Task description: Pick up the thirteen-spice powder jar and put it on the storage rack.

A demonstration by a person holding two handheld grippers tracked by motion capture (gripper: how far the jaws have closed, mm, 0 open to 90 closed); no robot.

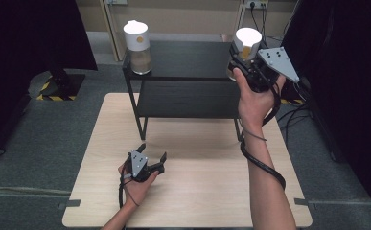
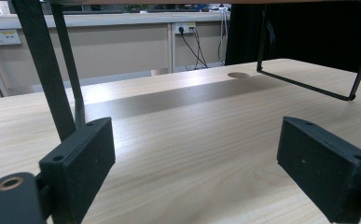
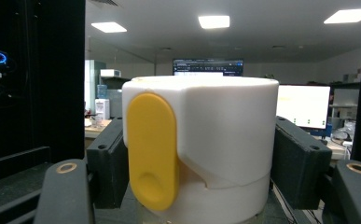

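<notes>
Over the far right corner of the black two-tier shelf (image 1: 183, 57), right gripper (image 1: 243, 52) clamps a white canister with yellow tab (image 3: 201, 144) by its lid, jaws pressed on both sides, container off the shelf top. Second matching canister (image 1: 137, 47) stands on the shelf's far left corner. Left gripper (image 1: 150, 155) rests on the wooden table (image 1: 197, 191), near left, jaws wide, nothing between them.
</notes>
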